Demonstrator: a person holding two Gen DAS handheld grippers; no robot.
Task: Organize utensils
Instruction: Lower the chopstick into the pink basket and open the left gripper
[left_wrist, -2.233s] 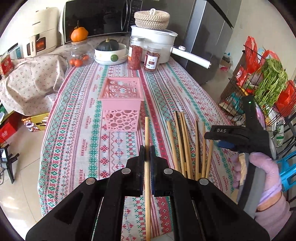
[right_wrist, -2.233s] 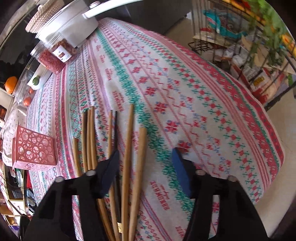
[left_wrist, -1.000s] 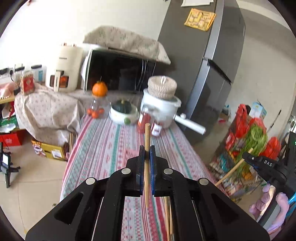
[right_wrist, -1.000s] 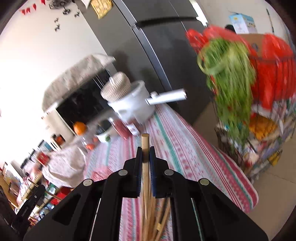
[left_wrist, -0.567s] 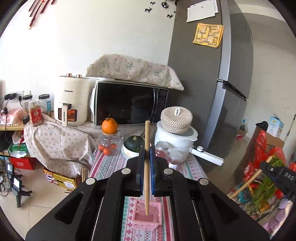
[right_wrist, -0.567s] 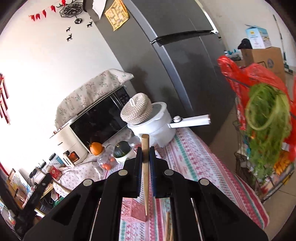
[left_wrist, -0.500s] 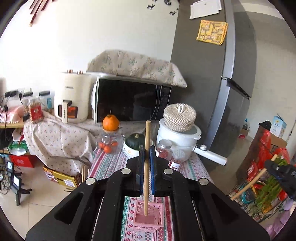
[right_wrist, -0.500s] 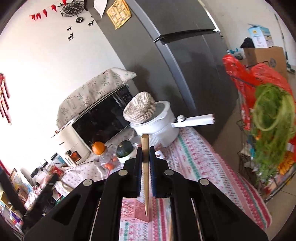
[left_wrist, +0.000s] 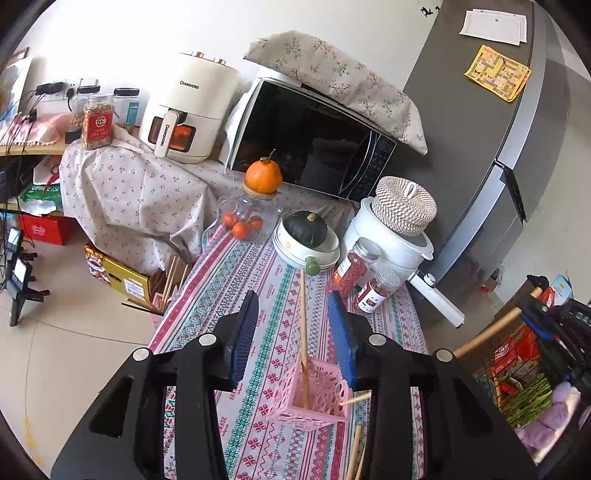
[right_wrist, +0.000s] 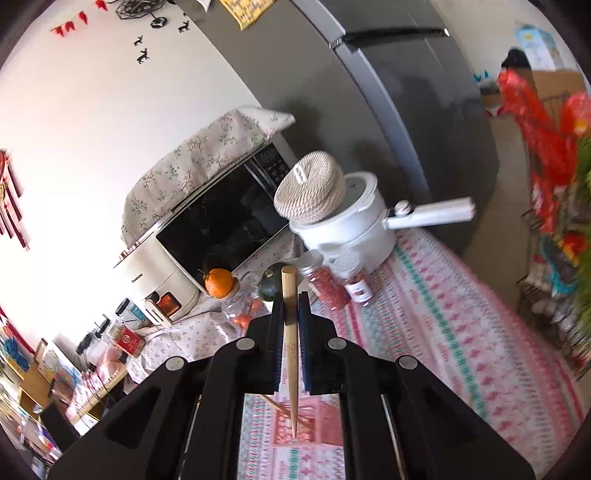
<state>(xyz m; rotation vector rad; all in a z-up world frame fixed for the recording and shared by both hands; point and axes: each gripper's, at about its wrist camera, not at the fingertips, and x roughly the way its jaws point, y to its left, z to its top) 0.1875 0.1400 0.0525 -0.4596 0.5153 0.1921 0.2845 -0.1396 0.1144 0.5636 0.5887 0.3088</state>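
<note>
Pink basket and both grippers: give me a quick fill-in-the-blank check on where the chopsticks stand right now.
1. The chopstick between the opening left gripper jaws stands in the pink ____.
2. The right gripper is shut on a ____.
3. The orange sits on top of a glass ____.
4. The woven lid rests on the white ____.

Missing words: basket; chopstick; jar; pot

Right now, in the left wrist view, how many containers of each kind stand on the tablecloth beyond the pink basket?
Red-filled jars: 2
Glass jar topped by an orange: 1
White bowl holding a green squash: 1
White pot: 1
Total: 5
</note>
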